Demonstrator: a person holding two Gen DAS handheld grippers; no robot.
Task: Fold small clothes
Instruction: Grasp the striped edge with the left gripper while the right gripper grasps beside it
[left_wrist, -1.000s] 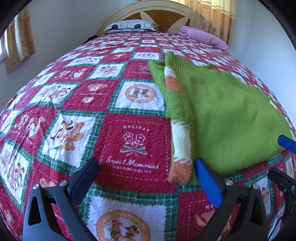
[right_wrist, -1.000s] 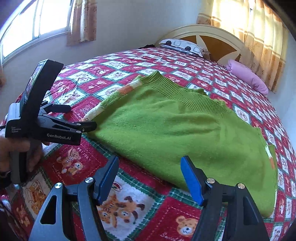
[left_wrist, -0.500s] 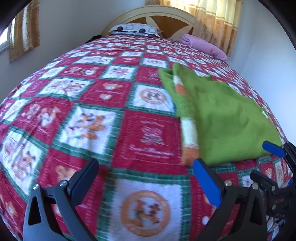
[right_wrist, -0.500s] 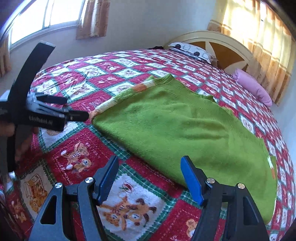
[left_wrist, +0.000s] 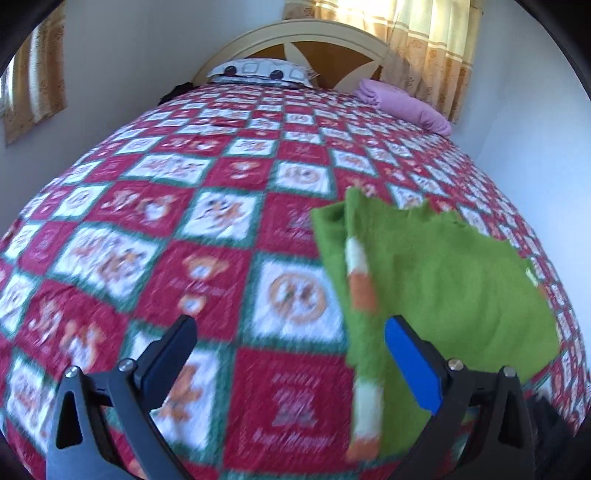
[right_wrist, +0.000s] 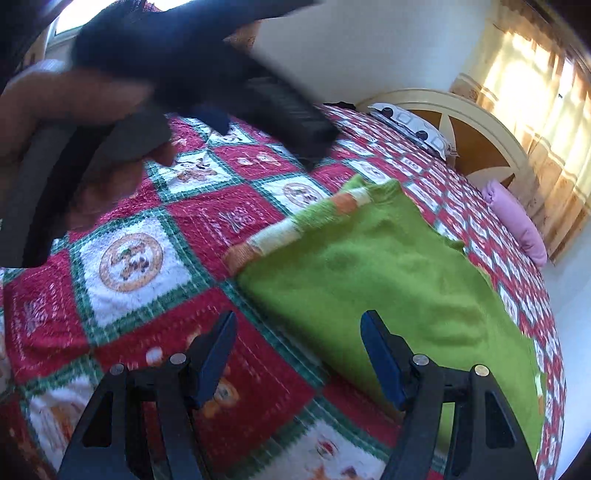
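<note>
Green knit, a small sweater (left_wrist: 443, 280) lies flat and folded on a red, white and green patchwork bedspread (left_wrist: 207, 221), toward the right side of the bed. One sleeve (left_wrist: 360, 291), banded in white and orange, runs along its left edge with the orange cuff nearest the cameras.

In the left wrist view, the left gripper (left_wrist: 291, 358) hangs over the bedspread with its jaws spread and nothing between them; its right, blue-padded finger stands in front of the sweater's near left corner, beside the sleeve. Blur hides whether it touches the cloth.

In the right wrist view, the right gripper (right_wrist: 299, 350) is likewise released and empty, its right finger in front of the sweater's near edge, its left finger over bare bedspread. Up at far left a hand (right_wrist: 66, 122) holds the blurred left gripper.

A patterned pillow (left_wrist: 258, 72) and a pink pillow (left_wrist: 406, 107) lie by the headboard (left_wrist: 295, 35).
</note>
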